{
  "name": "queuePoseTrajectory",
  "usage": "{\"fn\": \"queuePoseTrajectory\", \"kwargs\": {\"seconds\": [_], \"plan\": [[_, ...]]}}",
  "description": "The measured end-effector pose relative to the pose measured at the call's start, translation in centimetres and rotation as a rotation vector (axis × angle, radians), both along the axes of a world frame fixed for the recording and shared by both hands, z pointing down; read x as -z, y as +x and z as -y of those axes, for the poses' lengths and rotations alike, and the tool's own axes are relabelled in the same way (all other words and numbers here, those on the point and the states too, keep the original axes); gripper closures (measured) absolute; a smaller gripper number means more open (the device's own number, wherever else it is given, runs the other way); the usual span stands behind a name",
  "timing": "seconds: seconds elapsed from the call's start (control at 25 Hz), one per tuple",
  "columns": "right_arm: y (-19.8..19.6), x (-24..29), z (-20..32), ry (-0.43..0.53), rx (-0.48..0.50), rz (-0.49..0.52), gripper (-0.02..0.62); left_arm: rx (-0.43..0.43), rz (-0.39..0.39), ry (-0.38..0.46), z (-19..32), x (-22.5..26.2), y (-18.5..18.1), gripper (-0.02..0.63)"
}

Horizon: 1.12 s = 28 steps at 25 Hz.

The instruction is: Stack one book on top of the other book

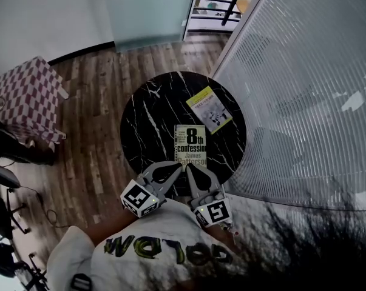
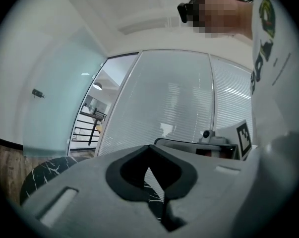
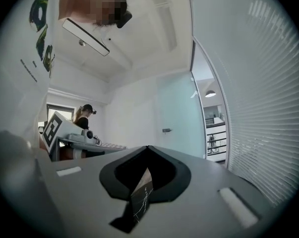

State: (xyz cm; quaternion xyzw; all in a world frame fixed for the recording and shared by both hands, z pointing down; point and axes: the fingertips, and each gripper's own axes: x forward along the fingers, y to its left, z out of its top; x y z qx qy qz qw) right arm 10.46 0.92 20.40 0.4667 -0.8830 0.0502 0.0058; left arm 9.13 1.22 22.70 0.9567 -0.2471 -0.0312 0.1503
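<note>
- Your left gripper [image 1: 178, 165]: fingers shut tight, pad on pad, nothing btwn them. The left gripper view shows the tips [image 2: 149, 147] meeting, w/ only a sliver of table showing through the gap below.
- Your right gripper [image 1: 190, 167]: same, fingers fully together and empty. The right gripper view shows them closed [image 3: 148, 148].
- Both grippers sit side by side close to your chest. Their tips nearly meet and angle in toward each other over the near edge of the table [image 1: 146, 120].
- Each points level at the room, not down at the books.
- Marker cubes: left one [image 1: 139, 199] and right one [image 1: 212, 212], both just above your white shirt [image 1: 158, 247].
- White book [image 1: 190, 144], big "8th confession" on the cover: flat on the round black marble table, near-centre, long side running away from you. Its near end is right at your gripper tips in the head view. Can't tell from there if anything touches it.
- Yellow book [image 1: 209, 109]: flat too, further back and to the right, turned at an angle, close to the table's right edge. Its near corner is close to the white book's far right corner, but they look apart.
- Books are not stacked; each lies on the table by itself.
- Around the table: wood floor [image 1: 98, 162] and a checked cloth-covered block [image 1: 28, 99] at left.
- Also a frosted glass door [image 1: 149, 11] at the back and a glass wall w/ blinds [image 1: 292, 102] at right.
- The right gripper view also has a 2nd person [image 3: 84, 115] standing in the background.
</note>
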Motion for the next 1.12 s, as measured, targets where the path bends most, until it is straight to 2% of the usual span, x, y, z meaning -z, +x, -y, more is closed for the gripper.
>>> {"fn": "queuePoseTrajectory", "kwargs": {"seconds": [0.48,0.68,1.12], "plan": [[-1.9,0.6,0.3,0.040,0.040,-0.005,0.594,0.058,0.017,0.032,1.7,0.2,-1.7,0.604],[-2.4,0.4,0.1,0.041,0.050,-0.026,0.594,0.047,0.038,0.089,0.7,0.5,-1.9,0.604],[-2.7,0.2,-0.7,0.044,0.045,-0.046,0.594,0.077,0.009,0.039,0.5,0.4,-3.1,0.604]]}}
